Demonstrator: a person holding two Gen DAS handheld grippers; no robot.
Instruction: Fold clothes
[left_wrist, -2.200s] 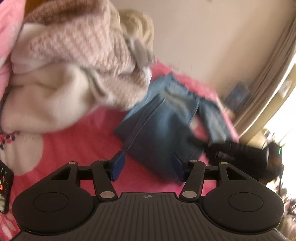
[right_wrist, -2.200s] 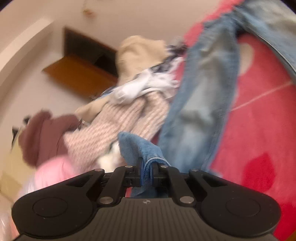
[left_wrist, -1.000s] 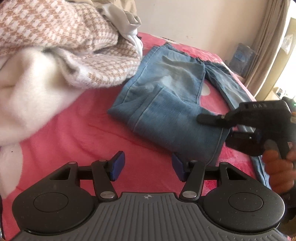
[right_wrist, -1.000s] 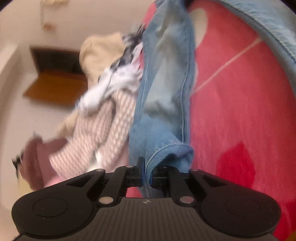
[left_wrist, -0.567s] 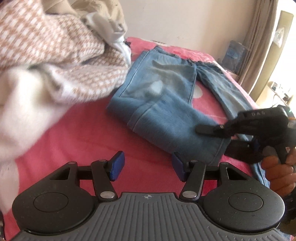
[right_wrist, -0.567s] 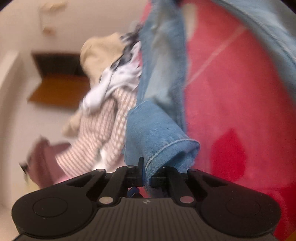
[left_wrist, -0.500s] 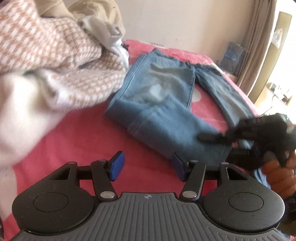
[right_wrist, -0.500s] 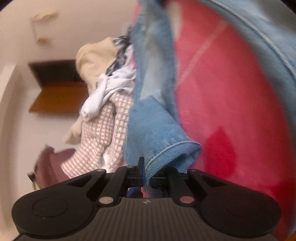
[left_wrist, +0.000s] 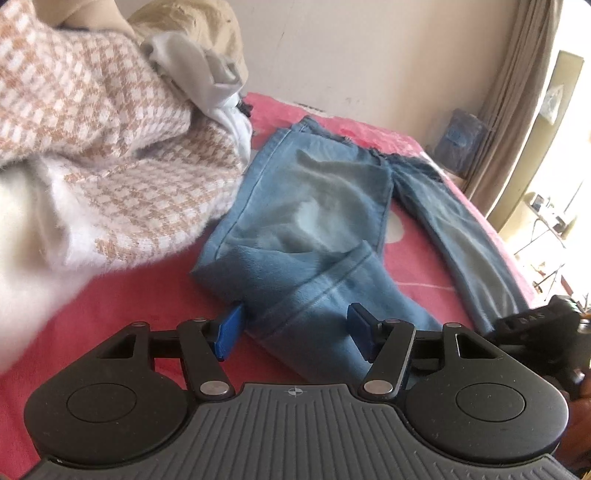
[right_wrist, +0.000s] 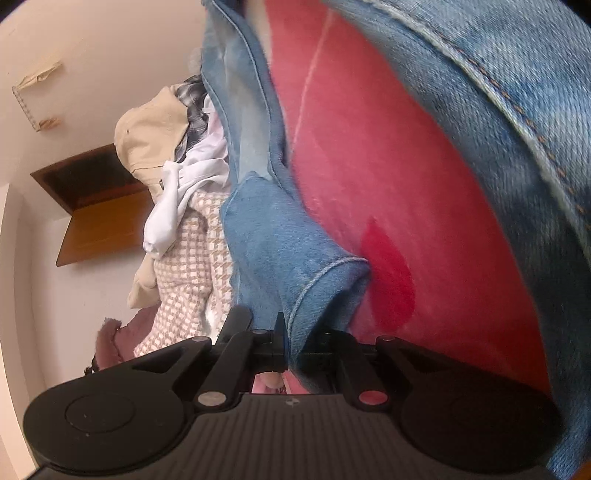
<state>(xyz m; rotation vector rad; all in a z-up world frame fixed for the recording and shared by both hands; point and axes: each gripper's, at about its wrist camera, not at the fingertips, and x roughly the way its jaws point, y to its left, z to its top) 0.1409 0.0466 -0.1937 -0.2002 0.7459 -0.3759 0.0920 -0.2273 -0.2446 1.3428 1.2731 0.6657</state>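
Right gripper (right_wrist: 286, 354) is clamped on the stitched hem of the faded blue denim jeans (left_wrist: 325, 221) — pinching the cuff lets that leg be carried over w/o bunching. Just ahead of it the held leg doubles back on itself, fleecy inner side up, lying across the rest of the leg on the pink-red plush bed cover (left_wrist: 140, 295).

Left gripper (left_wrist: 293, 328) hangs low w/ blue pads spread apart, nothing between them; the folded edge sits right in front of its gap, prob. so it can pin or take the fold.

Further ahead, the other leg runs out straight, well to the right. Left of the jeans: a heap w/ a pink-and-white houndstooth knit (left_wrist: 103, 122).

Waistband isn't visible — can't tell where it lies. Right gripper's body is cut off at the left view's edge.
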